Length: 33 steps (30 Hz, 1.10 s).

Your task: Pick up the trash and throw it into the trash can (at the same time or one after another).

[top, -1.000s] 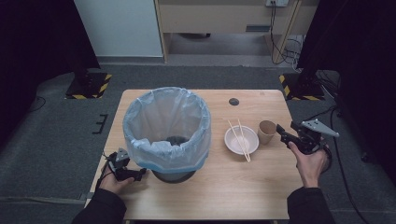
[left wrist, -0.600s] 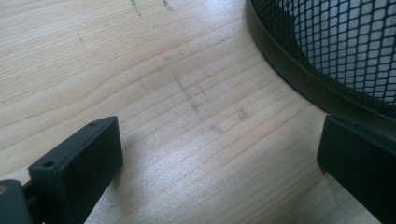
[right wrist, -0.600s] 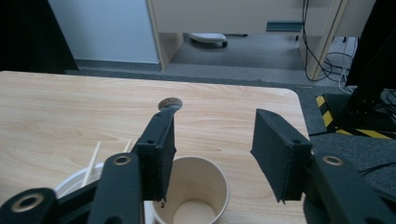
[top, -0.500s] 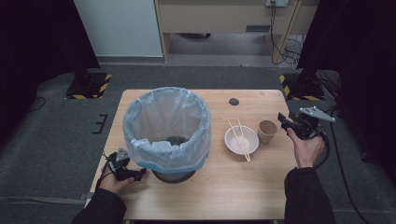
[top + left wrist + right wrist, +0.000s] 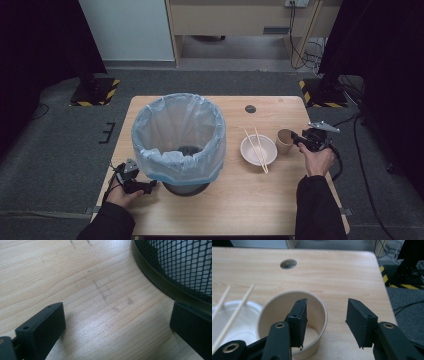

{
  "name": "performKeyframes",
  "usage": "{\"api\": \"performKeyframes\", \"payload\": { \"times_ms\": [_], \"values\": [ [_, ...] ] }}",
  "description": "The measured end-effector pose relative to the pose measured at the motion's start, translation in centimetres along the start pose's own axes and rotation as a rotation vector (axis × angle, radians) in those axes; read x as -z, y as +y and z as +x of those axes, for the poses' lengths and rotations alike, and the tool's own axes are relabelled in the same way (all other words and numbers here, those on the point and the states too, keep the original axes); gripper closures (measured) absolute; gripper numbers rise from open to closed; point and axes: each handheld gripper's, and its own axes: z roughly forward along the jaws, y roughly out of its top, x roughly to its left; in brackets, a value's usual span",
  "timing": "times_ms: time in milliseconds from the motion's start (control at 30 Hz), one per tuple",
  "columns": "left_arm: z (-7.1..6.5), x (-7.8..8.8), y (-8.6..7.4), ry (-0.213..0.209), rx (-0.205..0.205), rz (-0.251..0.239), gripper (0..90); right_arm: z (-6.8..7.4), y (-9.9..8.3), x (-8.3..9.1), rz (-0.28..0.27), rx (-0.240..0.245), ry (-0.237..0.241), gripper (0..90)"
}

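Note:
A brown paper cup point(image 5: 284, 141) stands upright right of a white bowl point(image 5: 258, 150) with two chopsticks point(image 5: 257, 145) laid across it. My right gripper point(image 5: 296, 141) reaches the cup from the right. In the right gripper view the gripper point(image 5: 327, 302) is open. One finger point(image 5: 298, 320) hangs inside the cup point(image 5: 272, 315), the other outside, with the cup's wall between them and untouched. Its jaws have just been closing. My left gripper point(image 5: 150, 186) rests open on the table beside the bin's base; its jaws point(image 5: 117, 312) hold nothing.
A black mesh bin point(image 5: 178, 140) lined with a pale blue bag takes up the table's left middle; its base point(image 5: 180, 265) sits right by the left jaws. A round cable hole point(image 5: 250, 108) lies behind the bowl. The table's right edge point(image 5: 384, 290) runs close to the cup.
My right gripper has moved left and down onto the cup's rim, and its jaws stand narrower than before. The left hand has stayed put.

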Motion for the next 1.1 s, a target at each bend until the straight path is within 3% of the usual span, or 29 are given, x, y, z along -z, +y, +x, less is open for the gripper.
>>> {"api": "performKeyframes", "payload": {
  "times_ms": [167,333,467,633,667,833,867,1100],
  "values": [
    [0.0,0.0,0.0,0.000,0.000,-0.001,0.0,0.2,-1.1,-1.1,0.037,-0.010,-0.001,56.2],
    [0.0,0.0,0.0,0.000,-0.001,0.000,0.0,0.5,-1.6,-0.8,0.069,-0.021,0.011,76.2],
    [0.0,0.0,0.0,0.000,0.000,-0.001,0.0,0.4,-1.6,-0.4,0.081,-0.035,0.020,81.4],
    [0.0,0.0,0.0,0.000,0.000,0.000,0.0,0.1,-1.3,0.9,0.056,-0.054,0.027,83.0],
    [0.0,0.0,0.0,0.000,0.000,0.000,0.0,-0.1,-1.1,1.8,0.025,-0.066,0.031,83.0],
    [0.0,0.0,0.0,0.002,0.001,0.000,0.0,-0.3,-0.8,3.2,-0.023,-0.077,0.040,83.1],
    [0.0,0.0,0.0,0.001,0.001,-0.001,0.0,-0.2,-0.8,3.9,-0.058,-0.084,0.051,83.1],
    [0.0,0.0,0.0,0.001,0.001,0.000,0.0,-0.3,0.0,5.3,-0.124,-0.101,0.072,83.1]
  ]
}}
